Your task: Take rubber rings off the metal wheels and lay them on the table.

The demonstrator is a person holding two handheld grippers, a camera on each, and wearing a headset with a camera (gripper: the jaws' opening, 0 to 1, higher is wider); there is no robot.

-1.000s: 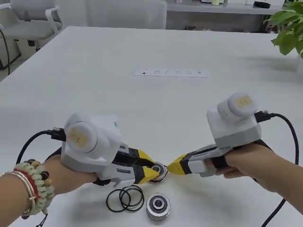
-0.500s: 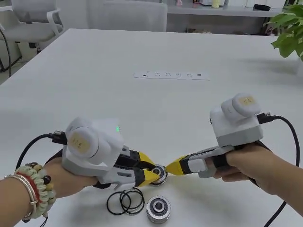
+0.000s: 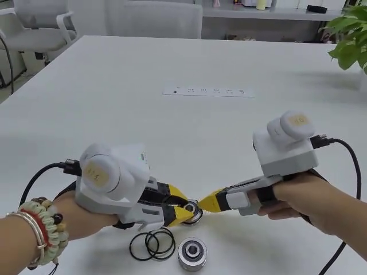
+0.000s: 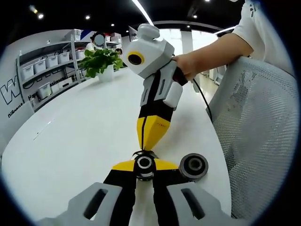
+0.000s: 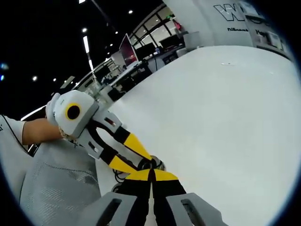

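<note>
the step in hand is pulling a ring off a wheel held up between the two tools. the left gripper [image 3: 186,207] is closed on a small metal wheel [image 4: 144,163], one yellow jaw on each side of it, and holds it low over the near edge of the white table [image 3: 172,126]. the right gripper [image 3: 205,203] comes in from the opposite side with its tip at the wheel's rim. its jaws are pressed together with no gap between them. in the left gripper view a thin dark arc sits right at that tip, and this looks like the edge of the rubber ring [image 4: 140,153] pinched and lifted a little from the rim. how firm that nip is cannot be told.

just below the left gripper, a few loose rubber rings [image 3: 152,242] lie overlapping on the table. a second wheel [image 3: 191,252] rests flat beside them. a power strip [image 3: 208,91] lies well apart, farther up the table.

the next move, as i judge it, calls for the left gripper to keep the wheel steady while the right draws the ring away and over the rim. the ring then goes down beside the loose rubber rings. a slipped nip would let the ring snap back.
</note>
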